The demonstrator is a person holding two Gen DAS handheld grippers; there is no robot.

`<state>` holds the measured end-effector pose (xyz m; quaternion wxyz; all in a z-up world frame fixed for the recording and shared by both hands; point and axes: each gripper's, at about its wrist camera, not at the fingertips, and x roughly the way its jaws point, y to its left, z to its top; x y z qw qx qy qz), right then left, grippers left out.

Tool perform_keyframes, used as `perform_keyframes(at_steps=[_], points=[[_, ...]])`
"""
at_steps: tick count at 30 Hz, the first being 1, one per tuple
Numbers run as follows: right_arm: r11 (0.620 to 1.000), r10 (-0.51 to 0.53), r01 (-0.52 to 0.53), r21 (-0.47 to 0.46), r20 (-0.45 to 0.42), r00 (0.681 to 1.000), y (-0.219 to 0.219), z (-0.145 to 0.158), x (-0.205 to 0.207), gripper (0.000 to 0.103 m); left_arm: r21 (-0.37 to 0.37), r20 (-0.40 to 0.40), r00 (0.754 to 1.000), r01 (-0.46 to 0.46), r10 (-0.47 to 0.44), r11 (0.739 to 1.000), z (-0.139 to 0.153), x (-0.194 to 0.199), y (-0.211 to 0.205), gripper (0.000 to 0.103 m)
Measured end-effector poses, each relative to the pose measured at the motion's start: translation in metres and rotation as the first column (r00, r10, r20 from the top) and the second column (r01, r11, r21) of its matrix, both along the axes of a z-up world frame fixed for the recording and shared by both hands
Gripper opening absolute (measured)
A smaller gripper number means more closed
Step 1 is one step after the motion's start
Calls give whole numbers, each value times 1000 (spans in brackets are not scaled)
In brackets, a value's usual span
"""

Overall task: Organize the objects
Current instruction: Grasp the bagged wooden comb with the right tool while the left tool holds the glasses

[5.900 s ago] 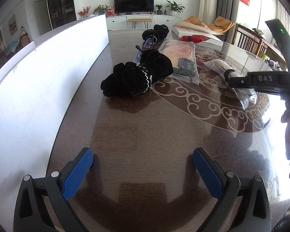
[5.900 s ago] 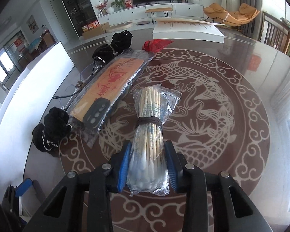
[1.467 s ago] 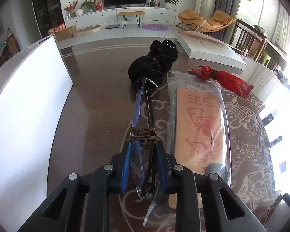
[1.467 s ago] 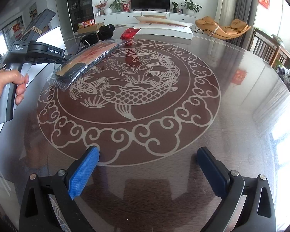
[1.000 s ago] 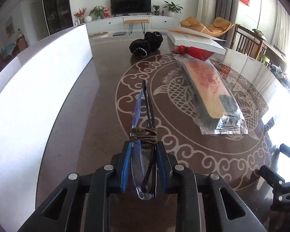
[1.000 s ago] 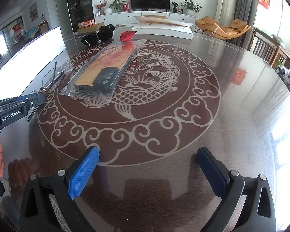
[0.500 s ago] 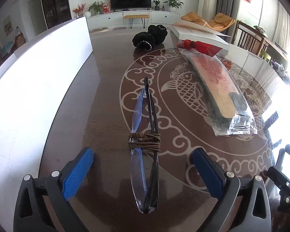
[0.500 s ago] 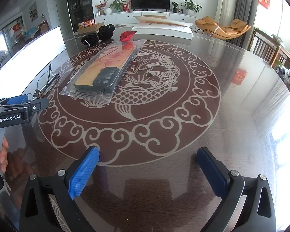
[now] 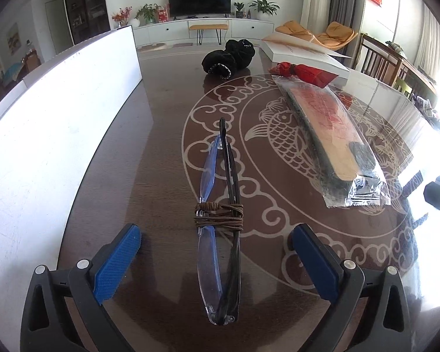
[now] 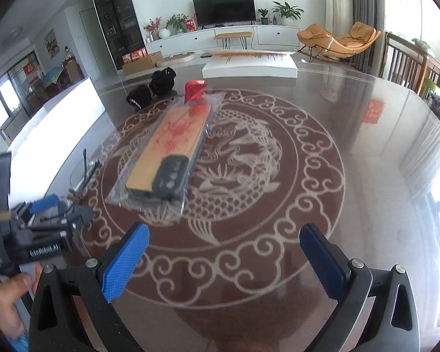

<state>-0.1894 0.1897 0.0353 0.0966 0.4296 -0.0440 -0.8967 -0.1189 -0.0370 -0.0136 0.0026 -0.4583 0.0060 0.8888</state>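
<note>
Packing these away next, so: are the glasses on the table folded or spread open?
Folded: the glasses lie with temples flat along the lenses, bound by a brown cord.

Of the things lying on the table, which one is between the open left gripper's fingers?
The folded glasses tied with brown cord; the bagged phone case and black scrunchies lie farther off.

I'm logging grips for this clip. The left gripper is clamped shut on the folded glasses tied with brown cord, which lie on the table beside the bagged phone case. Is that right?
Not quite. The left gripper is open: in the left wrist view its blue pads stand wide on either side of the folded glasses, touching neither. The rest holds: brown cord wraps the glasses, and they lie on the table beside the bagged phone case.
</note>
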Motion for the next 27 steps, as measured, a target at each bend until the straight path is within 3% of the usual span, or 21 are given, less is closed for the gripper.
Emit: perform_keyframes(at_steps=[5, 9, 11, 13, 15, 16, 17, 27], points=[[999, 19, -25, 24, 222, 975, -51, -20, -101, 103, 0, 0, 1000, 0, 0, 1000, 0, 0, 0, 103], [999, -20, 7, 44, 285, 958, -79, -41, -129, 103, 0, 0, 1000, 0, 0, 1000, 0, 0, 0, 103], [995, -34, 7, 98, 271, 962, -91, -44, -131, 103, 0, 0, 1000, 0, 0, 1000, 0, 0, 0, 103], [990, -33, -3, 139, 256, 966, -97, -45, -129, 103, 1, 0, 1000, 0, 0, 1000, 0, 0, 0, 103], [980, -32, -11, 197, 214, 976, -99, -45, -121, 92, 1, 0, 1000, 1, -1, 1000, 0, 0, 0, 103], [981, -13, -24, 192, 191, 981, -97, -44, -115, 81, 1, 0, 1000, 1, -1, 1000, 0, 0, 0, 103], [981, -6, -29, 190, 185, 983, -93, -43, -109, 78, 1, 0, 1000, 1, -1, 1000, 0, 0, 0, 103], [982, 24, -42, 186, 97, 995, -18, -40, 7, 78, 1, 0, 1000, 1, -1, 1000, 0, 0, 0, 103]])
